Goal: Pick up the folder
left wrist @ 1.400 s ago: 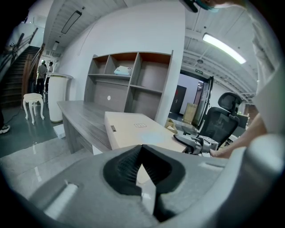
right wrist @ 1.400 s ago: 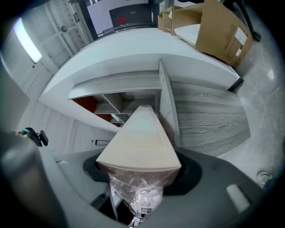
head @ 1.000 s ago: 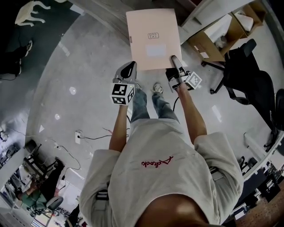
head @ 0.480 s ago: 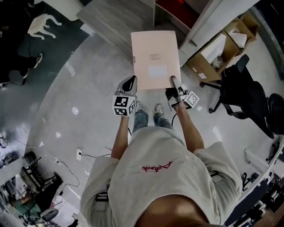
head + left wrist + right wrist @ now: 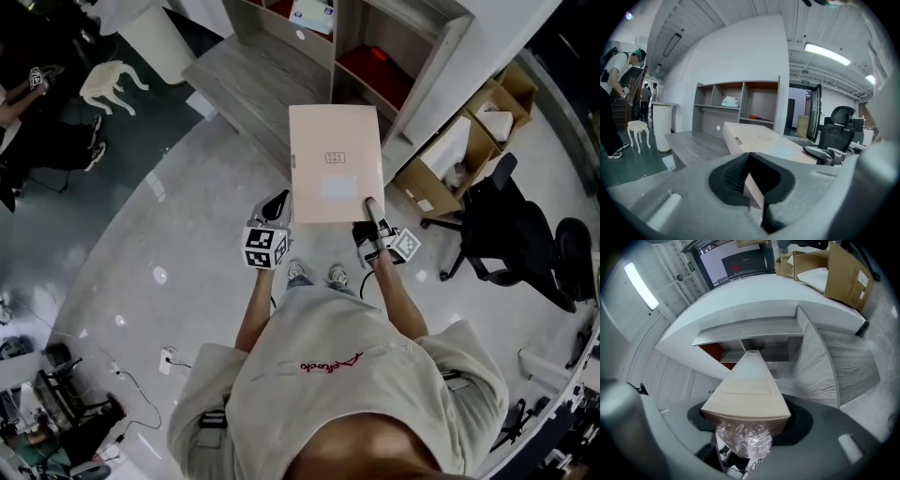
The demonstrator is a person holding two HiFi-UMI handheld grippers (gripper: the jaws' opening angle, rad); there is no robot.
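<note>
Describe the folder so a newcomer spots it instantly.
Start at the grey shelf unit at the top of the head view. Below it, held in the air by the left tool and right tool, is the folder: a flat, pale pink rectangle with a small central label, unlike the brown cardboard boxes to its right.

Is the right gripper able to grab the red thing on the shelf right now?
Probably not. The right gripper has its jaws shut on the folder, so nothing else fits between them, and the folder sticks out between it and the red thing on the shelf.
</note>
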